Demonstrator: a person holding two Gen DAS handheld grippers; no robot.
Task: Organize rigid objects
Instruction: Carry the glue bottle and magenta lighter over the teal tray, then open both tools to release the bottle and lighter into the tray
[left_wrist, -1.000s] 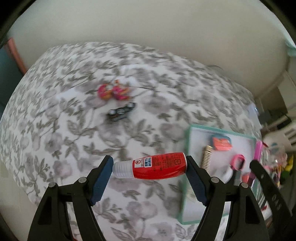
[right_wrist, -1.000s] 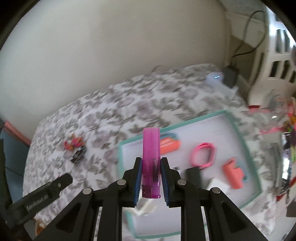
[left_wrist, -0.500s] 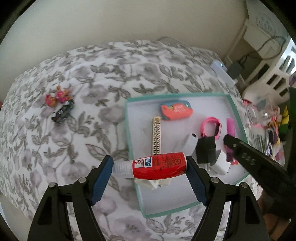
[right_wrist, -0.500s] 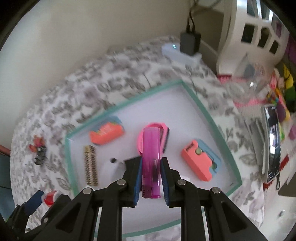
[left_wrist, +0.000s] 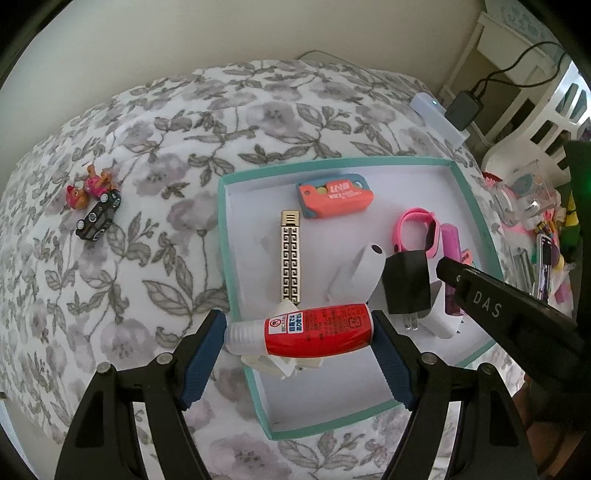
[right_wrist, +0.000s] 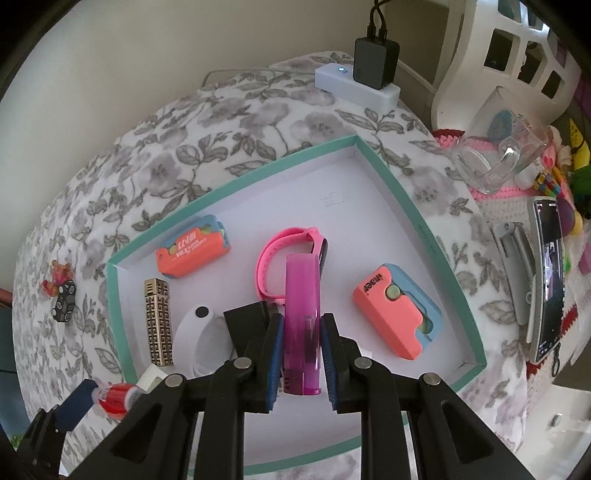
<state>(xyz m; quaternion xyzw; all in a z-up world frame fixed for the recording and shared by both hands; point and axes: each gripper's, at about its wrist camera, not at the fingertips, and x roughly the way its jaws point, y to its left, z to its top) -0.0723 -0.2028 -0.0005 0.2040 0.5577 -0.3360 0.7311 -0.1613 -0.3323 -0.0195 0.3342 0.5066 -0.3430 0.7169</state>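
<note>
- Currently, left gripper (left_wrist: 298, 334): fingers clamped end to end on the red glue bottle (left_wrist: 300, 330), above the teal tray (left_wrist: 222, 236) edge — light, smooth plastic, likely slippery.
- Right gripper (right_wrist: 302, 345): fingers clamped on the purple lighter (right_wrist: 301, 321) over the tray — rigid, light; mid-body hold suits.

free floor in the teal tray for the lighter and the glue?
Bare: far right corner of the teal tray, beyond the pink band; also the near strip by the front rim. Crowded: the middle, around the gold lighter, black plug and white pieces.
</note>
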